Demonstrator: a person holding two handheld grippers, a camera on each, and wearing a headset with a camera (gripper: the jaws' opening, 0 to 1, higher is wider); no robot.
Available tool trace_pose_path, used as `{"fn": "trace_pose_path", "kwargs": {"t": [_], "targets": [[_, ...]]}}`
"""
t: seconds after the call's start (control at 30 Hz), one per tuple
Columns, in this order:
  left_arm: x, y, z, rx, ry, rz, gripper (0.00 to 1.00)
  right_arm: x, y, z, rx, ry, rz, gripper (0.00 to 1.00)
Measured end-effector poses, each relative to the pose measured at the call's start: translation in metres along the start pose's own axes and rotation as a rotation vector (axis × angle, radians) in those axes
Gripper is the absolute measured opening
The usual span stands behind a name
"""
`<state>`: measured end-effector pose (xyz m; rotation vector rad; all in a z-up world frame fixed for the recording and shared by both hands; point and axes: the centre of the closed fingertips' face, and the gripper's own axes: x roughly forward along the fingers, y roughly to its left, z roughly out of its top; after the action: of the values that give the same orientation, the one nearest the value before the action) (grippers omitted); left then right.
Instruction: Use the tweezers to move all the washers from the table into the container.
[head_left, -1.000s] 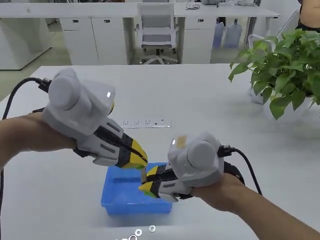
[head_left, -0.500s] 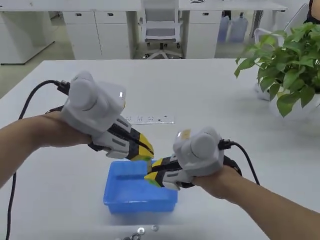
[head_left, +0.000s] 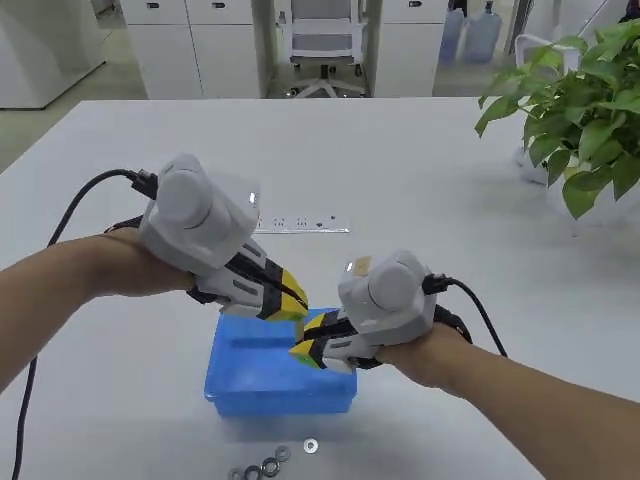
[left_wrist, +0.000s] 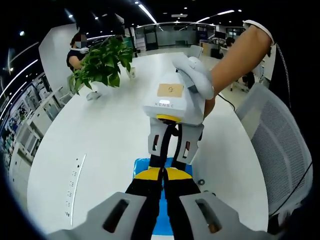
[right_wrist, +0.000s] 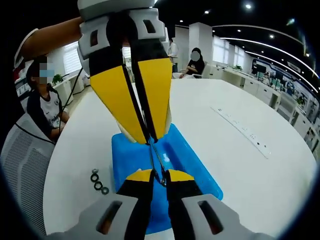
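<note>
Tweezers (right_wrist: 155, 157) bridge left gripper (head_left: 291, 306) and right gripper (head_left: 301, 352), seemingly both clamped, over container (head_left: 250, 382).

The thin metal tweezers (right_wrist: 156, 159) stretch above the open, blue, rectangular container (right_wrist: 192, 170). One end is pinched in the left hand-held gripper (right_wrist: 149, 139) and the other in the right hand-held gripper (right_wrist: 160, 176). Several small ring washers (head_left: 310, 445) lie flat on the white table (head_left: 450, 200) near the container's near wall.

Small dark lettering (left_wrist: 164, 104), perhaps "XENSE", stands on the white housing of the right claw (left_wrist: 165, 164).
</note>
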<state>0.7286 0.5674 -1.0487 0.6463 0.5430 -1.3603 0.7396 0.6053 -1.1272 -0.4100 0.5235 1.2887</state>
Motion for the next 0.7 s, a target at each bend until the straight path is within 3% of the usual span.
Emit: {"fn": "trace_pose_path", "kwargs": {"t": [0.37, 0.7], "targets": [[0.006, 0.003, -0.013, -0.030, 0.005, -0.011, 0.05, 0.009, 0.000, -0.010, 0.008, 0.025, 0.024, 0.11], [0.007, 0.001, -0.015, -0.030, 0.014, -0.023, 0.05, 0.011, 0.001, -0.012, -0.002, 0.034, 0.028, 0.12]]}}
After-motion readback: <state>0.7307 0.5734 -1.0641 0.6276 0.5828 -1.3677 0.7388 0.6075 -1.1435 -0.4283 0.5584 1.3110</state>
